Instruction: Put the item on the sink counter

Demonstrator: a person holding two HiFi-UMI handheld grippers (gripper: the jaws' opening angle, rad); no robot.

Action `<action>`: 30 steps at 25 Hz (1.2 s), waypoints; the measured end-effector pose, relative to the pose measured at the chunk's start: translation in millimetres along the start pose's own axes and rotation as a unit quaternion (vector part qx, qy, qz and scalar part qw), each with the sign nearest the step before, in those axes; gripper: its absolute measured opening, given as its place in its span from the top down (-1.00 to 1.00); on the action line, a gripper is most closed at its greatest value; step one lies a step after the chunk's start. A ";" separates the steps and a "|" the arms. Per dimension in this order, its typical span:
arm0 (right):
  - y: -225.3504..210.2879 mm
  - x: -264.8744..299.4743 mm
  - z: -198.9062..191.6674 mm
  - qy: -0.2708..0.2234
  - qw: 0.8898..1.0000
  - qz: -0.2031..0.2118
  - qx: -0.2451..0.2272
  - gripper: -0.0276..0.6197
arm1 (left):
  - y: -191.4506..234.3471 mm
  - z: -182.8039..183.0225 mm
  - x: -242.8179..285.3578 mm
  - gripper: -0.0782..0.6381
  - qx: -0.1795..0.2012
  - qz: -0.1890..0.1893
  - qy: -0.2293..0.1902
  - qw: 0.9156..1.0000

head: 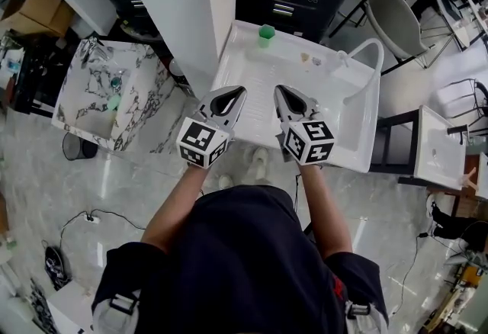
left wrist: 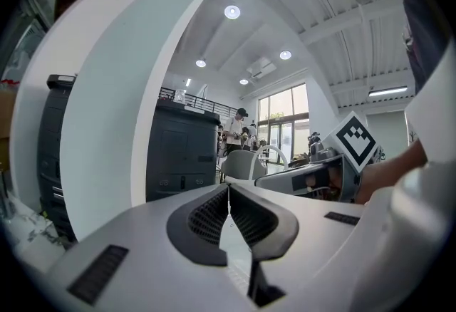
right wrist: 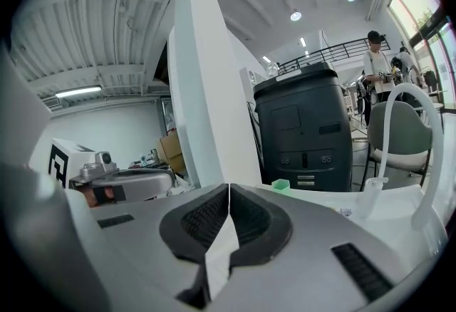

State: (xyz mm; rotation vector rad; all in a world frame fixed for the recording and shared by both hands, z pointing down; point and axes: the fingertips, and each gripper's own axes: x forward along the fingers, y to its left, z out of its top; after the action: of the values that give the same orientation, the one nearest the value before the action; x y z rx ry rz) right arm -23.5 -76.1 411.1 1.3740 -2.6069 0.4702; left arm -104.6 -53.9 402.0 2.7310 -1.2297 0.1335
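Left tool (head: 241, 90), right tool (head: 279, 90) closed at white sink counter (head: 252, 65), marble floor (head: 46, 187)

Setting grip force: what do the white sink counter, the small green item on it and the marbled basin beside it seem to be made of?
White sink counter: smooth, glossy ceramic or moulded plastic, by its soft sheen. Green item: likely plastic, evenly coloured. Marbled basin: polished stone or printed imitation, grey veins on white.
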 end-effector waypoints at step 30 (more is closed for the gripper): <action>73.4 -35.4 -2.5 -0.031 0.999 -0.018 -0.024 0.81 | -11.7 9.8 -74.0 0.73 0.009 -0.027 -0.025 0.999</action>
State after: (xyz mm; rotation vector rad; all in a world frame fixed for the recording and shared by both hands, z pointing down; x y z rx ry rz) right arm -63.9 -8.9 388.7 1.4394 -2.6205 0.3638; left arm -144.6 6.7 380.9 2.7963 -1.1712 0.0714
